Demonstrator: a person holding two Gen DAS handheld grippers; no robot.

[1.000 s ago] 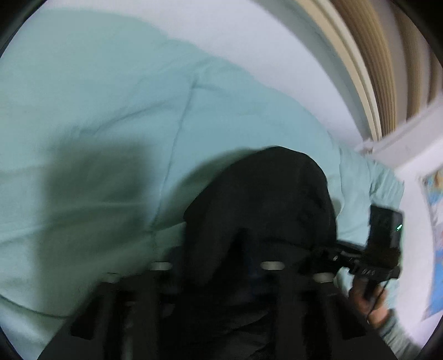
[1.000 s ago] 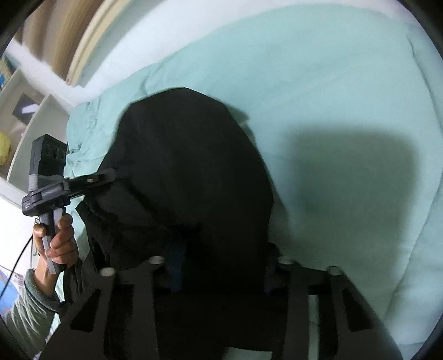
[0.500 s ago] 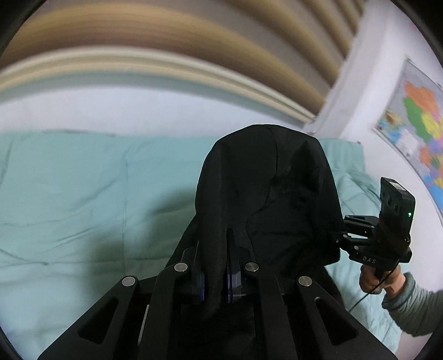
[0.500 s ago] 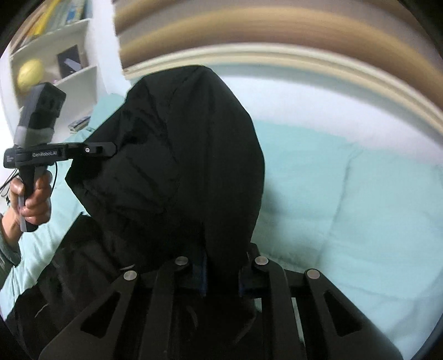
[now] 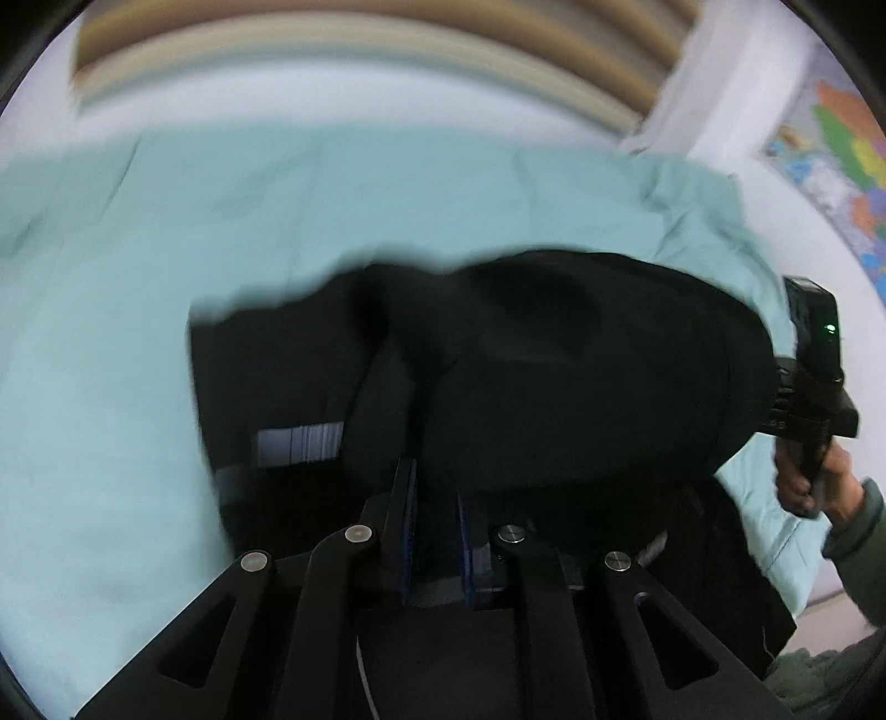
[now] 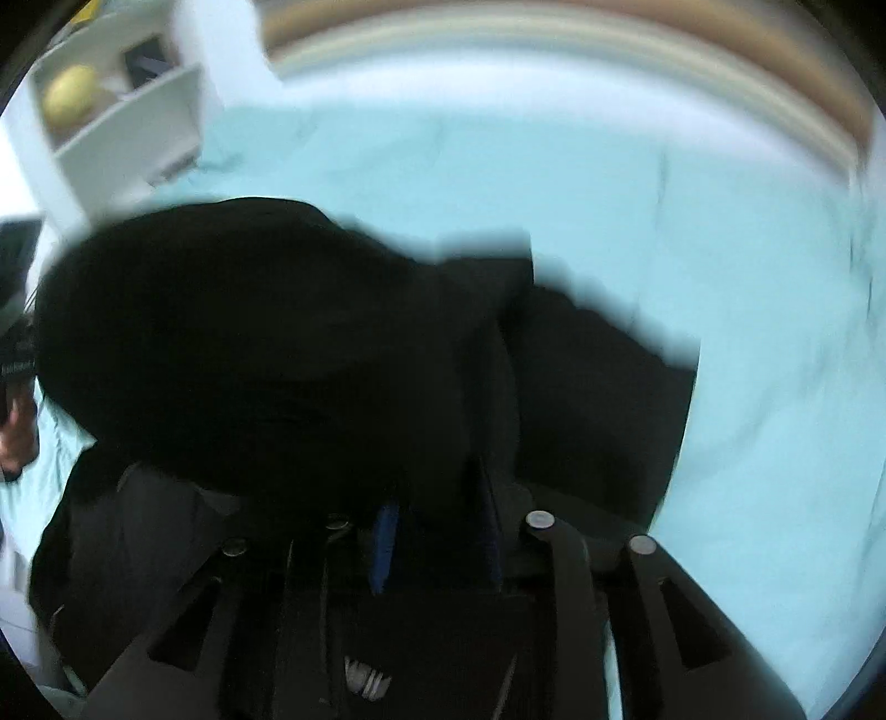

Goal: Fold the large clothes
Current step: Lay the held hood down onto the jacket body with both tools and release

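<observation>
While clamped, black garment (image 5: 554, 376) between jaws.

Motion blur smears the black garment (image 5: 554, 376), hiding right tongs' (image 6: 437, 531) tips.

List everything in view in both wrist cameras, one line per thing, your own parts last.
Black garment: one, black, held up over the bed, gripped in both tools; blurred.
Pale label: one, grey-white, on the garment's left part in the left wrist view.
Bed cover: one, mint green, under and behind the garment.
Headboard: one, beige and tan, ribbed, behind the bed.
Wall map: one, multicoloured, right of the bed.
White shelf: one, white, left of the bed in the right wrist view.
Yellow round object: one, on the shelf; too blurred to name.
Left tool: one, black, shut on the garment.
Right tool: one, black, shut on the garment.
</observation>
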